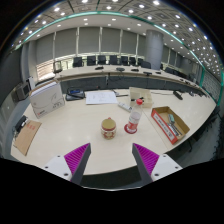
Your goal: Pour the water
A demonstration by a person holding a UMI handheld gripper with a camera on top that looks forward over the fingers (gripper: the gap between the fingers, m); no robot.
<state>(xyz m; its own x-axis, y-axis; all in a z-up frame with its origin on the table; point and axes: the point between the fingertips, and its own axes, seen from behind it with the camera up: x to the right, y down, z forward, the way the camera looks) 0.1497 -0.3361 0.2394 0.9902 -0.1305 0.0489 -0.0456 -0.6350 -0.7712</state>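
Observation:
A small clear bottle with a red cap and label point(133, 120) stands on the pale table point(70, 125). Just left of it sits a short cup point(108, 127) with a patterned side. Both are ahead of my gripper point(111, 158), well beyond the fingertips. My gripper is open, its magenta pads point(76, 157) spread wide apart with only bare table between them. Nothing is held.
An open cardboard box point(169, 123) with items inside lies right of the bottle. A pink packet point(140, 97) and white papers point(100, 97) lie further back. A brown board point(27, 137) sits at the left. Desks and black chairs line the far side of the room.

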